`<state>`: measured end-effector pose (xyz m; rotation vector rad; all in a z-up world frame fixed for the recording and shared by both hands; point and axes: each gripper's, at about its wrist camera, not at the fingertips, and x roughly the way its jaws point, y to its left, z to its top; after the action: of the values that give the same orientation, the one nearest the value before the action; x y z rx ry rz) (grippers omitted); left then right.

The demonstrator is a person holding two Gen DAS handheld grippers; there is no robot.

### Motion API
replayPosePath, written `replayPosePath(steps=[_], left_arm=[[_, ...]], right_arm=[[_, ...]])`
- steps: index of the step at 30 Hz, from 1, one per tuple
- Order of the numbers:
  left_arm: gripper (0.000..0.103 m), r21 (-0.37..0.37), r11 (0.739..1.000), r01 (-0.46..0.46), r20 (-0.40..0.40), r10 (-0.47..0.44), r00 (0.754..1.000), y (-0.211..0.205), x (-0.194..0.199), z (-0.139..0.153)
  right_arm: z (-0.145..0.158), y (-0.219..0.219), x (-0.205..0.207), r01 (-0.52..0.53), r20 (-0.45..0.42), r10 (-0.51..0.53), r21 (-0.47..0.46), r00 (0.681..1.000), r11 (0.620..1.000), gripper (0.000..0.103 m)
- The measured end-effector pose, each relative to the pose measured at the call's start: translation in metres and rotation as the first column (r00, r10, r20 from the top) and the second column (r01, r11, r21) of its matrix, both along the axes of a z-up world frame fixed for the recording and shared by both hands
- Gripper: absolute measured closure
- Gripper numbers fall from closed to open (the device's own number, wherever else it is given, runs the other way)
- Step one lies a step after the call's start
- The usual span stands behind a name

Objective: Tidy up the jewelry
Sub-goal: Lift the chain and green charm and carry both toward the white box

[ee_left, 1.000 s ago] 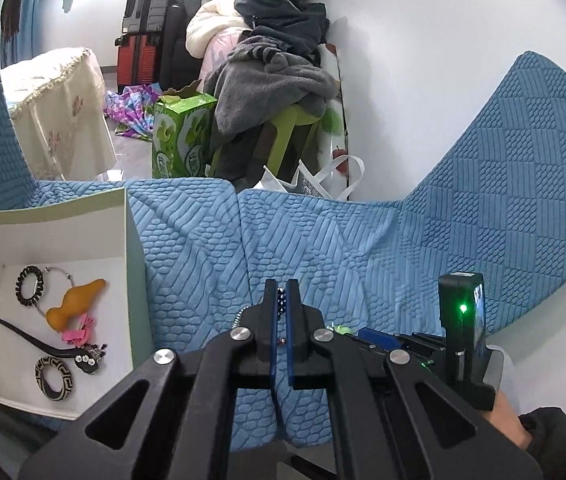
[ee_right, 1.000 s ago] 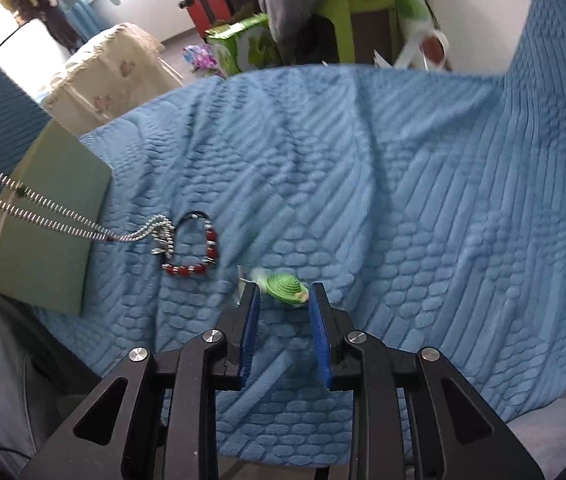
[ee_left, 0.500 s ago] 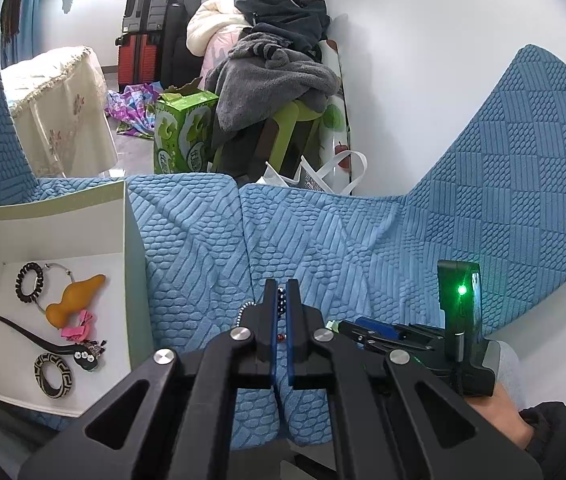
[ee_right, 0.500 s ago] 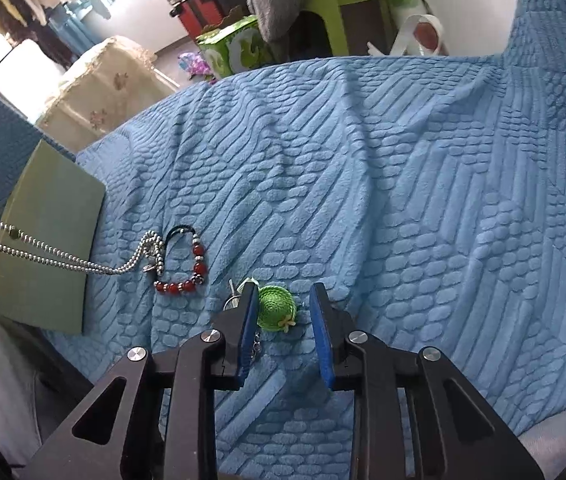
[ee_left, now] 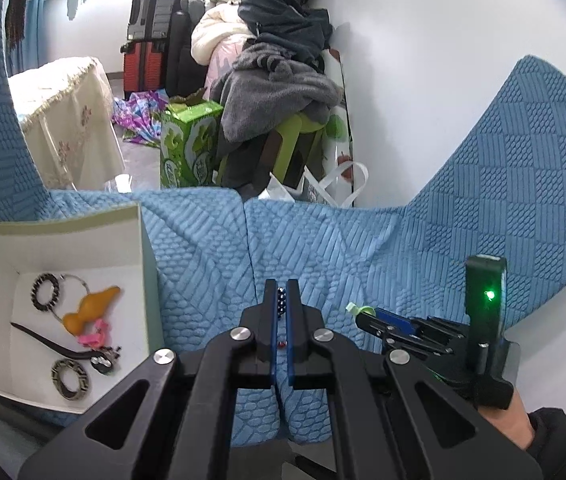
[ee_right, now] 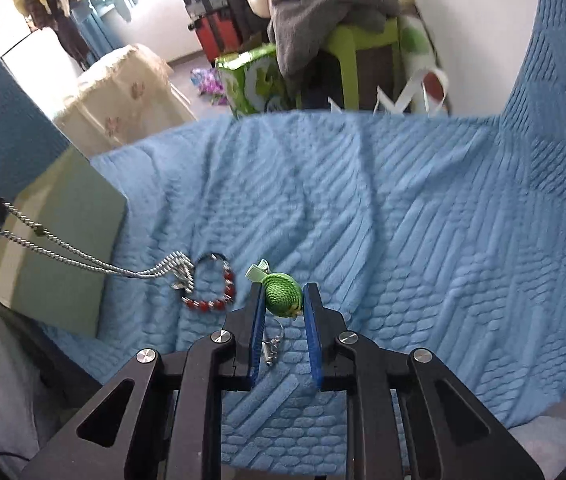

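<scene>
My left gripper (ee_left: 282, 292) is shut on a silver bead chain (ee_left: 281, 305). In the right wrist view the chain (ee_right: 63, 249) hangs taut from the left edge down to a red bead bracelet (ee_right: 211, 298) on the blue cover. My right gripper (ee_right: 283, 298) is shut on a green crocheted hair clip (ee_right: 281, 296) and holds it just above the cover; it also shows in the left wrist view (ee_left: 359, 311). A small silver earring (ee_right: 271, 344) lies under the right fingers. The white box (ee_left: 141, 240) at left holds several pieces.
The box's green wall (ee_right: 55, 240) stands left of the bracelet. The blue textured sofa cover (ee_right: 403, 220) spreads wide to the right. Beyond the sofa edge are a green carton (ee_left: 189, 144), a green stool with clothes (ee_left: 283, 92) and suitcases.
My right gripper moved onto the green hair clip, closed on it and lifted it off the cover. My left gripper kept its hold on the chain and stayed about in place.
</scene>
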<state>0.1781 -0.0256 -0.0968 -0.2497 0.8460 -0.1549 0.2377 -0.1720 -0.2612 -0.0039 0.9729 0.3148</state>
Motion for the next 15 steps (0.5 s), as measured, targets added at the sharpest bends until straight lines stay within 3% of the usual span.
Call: replayPosePath(steps=[15], left_arm=[[0.101,0.035,0.998,-0.057,0.144,0.052,0.988,0.049,-0.005,0.098]], right_arm=[[0.125,0.068,-0.018,-0.108,0.175,0.098,0.052,0.98,0.993,0.086]])
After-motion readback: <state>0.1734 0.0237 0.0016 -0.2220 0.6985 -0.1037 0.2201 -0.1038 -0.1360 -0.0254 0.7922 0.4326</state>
